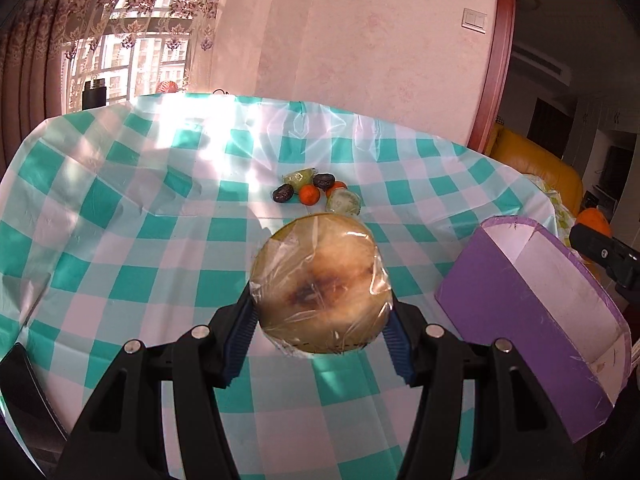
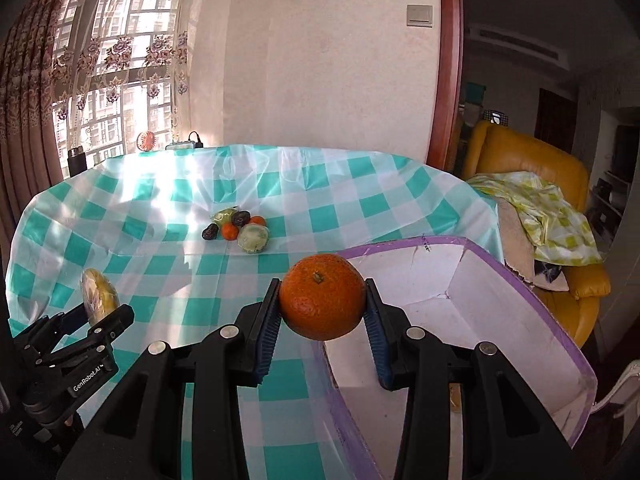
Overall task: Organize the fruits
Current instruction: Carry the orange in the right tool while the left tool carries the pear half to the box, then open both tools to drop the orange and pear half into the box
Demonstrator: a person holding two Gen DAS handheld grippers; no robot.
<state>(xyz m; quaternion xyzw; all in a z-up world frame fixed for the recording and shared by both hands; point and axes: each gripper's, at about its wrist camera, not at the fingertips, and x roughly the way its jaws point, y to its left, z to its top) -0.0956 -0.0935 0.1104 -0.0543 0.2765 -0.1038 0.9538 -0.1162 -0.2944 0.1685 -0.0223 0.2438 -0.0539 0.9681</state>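
My left gripper [image 1: 320, 312] is shut on a cut fruit half wrapped in cling film [image 1: 320, 284], held above the checked tablecloth [image 1: 140, 240]. My right gripper [image 2: 322, 304] is shut on a round orange [image 2: 322, 296], just left of and over the near rim of the purple box with a white inside [image 2: 460, 320]. In the right wrist view the left gripper [image 2: 96, 312] shows at the left with the wrapped half [image 2: 99, 292]. A small pile of fruit [image 1: 316, 192] lies mid-table: small oranges, dark fruits and film-wrapped green pieces [image 2: 253, 238].
The purple box [image 1: 540, 312] stands at the table's right edge. A yellow armchair [image 2: 532, 184] with a patterned cloth is beyond it. A window with curtains [image 2: 100, 80] and small objects on the sill line the far side.
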